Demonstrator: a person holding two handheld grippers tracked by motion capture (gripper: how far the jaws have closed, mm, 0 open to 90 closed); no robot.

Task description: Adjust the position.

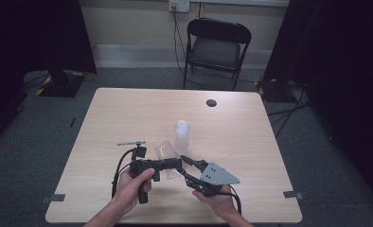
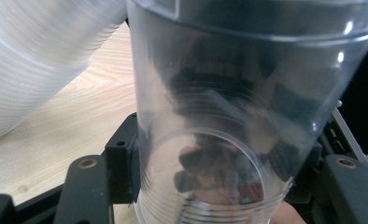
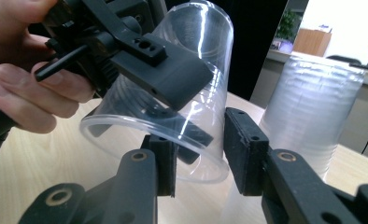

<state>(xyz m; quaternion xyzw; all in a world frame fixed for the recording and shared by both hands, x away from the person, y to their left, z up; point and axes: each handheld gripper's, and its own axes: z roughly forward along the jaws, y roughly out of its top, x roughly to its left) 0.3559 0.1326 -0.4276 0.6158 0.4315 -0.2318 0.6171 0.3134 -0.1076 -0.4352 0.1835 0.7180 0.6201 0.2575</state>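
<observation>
A single clear plastic cup [image 1: 164, 150] lies tilted on its side just above the table, and my left gripper [image 1: 173, 165] is shut on its wall. In the left gripper view the cup [image 2: 210, 93] stands between the two black jaws. In the right gripper view the left gripper's jaw presses the side of the cup [image 3: 205, 56], whose open mouth faces me. My right gripper [image 3: 203, 158] is open, with the lower part of the cup's rim between its pads [image 3: 245, 154], not clamped. A stack of clear cups [image 1: 182, 134] stands upright just behind.
The cup stack [image 3: 313, 102] is close on the right gripper's far side. A small metal tool [image 1: 131, 142] lies left of the cup. A black round disc [image 1: 211, 102] sits toward the table's far edge. A black folding chair [image 1: 216, 47] stands beyond the table.
</observation>
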